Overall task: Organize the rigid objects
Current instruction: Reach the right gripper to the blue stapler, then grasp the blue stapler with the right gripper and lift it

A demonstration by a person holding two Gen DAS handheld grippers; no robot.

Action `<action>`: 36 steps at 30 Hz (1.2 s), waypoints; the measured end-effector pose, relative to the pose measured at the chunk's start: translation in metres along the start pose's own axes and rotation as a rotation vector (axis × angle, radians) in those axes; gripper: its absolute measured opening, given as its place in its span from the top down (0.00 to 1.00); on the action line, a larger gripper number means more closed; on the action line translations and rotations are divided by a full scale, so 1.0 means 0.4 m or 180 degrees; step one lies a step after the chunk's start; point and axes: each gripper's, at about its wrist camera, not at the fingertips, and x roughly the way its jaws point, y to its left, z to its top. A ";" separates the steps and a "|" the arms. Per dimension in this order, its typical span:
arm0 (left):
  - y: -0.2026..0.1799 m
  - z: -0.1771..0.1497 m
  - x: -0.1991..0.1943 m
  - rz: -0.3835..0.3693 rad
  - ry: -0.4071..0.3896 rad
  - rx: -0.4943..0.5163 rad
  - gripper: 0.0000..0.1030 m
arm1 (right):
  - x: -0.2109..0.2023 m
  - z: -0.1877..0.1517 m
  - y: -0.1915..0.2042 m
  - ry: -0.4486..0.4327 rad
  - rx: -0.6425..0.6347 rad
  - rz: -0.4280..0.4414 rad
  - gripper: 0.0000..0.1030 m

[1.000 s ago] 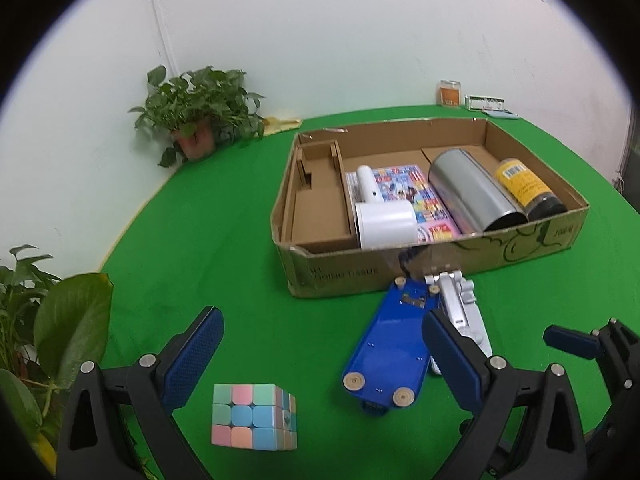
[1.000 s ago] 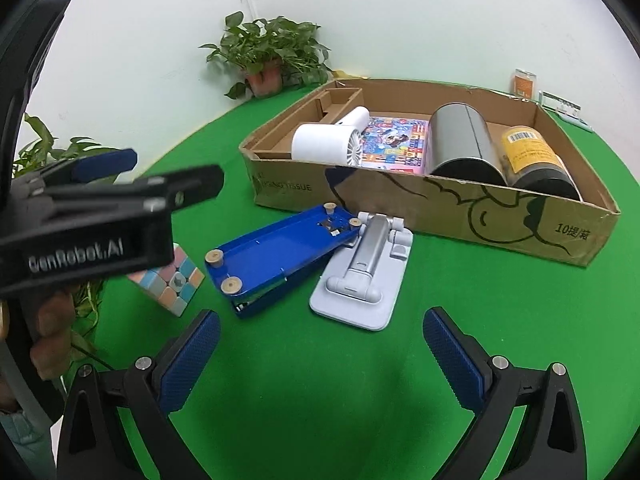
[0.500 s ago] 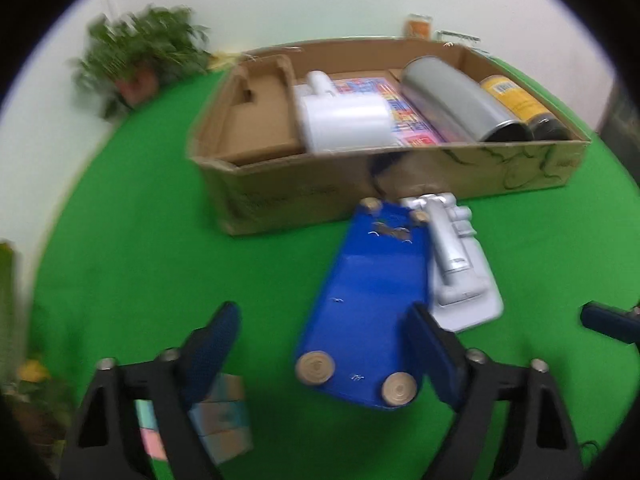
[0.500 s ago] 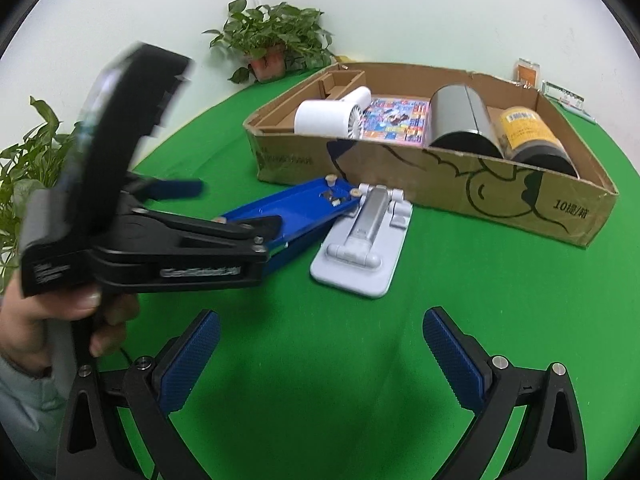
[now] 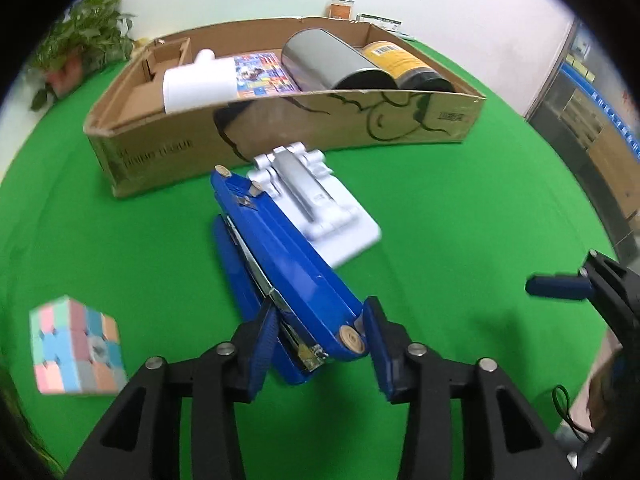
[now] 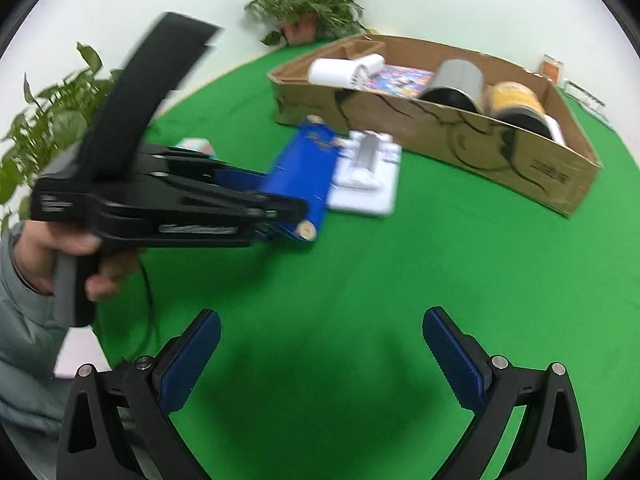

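Observation:
A long blue stapler (image 5: 288,256) lies on the green table (image 5: 460,220), its far end by the cardboard box (image 5: 280,128). My left gripper (image 5: 318,320) is closing on its near end, with the pads against both sides. In the right wrist view the left gripper (image 6: 276,216) covers the same end of the stapler (image 6: 308,168). A white folding phone stand (image 5: 320,208) lies touching the stapler's right side. A pastel puzzle cube (image 5: 76,348) sits to the left. My right gripper (image 6: 322,356) hangs open over bare green cloth, with nothing between its fingers.
The box (image 6: 480,140) holds a silver can (image 5: 328,60), a yellow-labelled can (image 5: 400,60), a white hand fan (image 5: 200,84) and a colourful booklet (image 5: 260,76). Potted plants (image 6: 308,4) stand at the table's far and left edges. A hand (image 6: 60,252) holds the left gripper.
My left gripper dropped and tipped down onto the stapler's near end, its jaws narrowing from wide open to the stapler's width. The right gripper slid sideways, staying open.

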 end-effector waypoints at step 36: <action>0.085 -0.045 -0.085 -0.0611 -0.0125 -0.0723 0.28 | 0.093 -0.079 -0.063 0.0092 0.1920 0.1350 0.33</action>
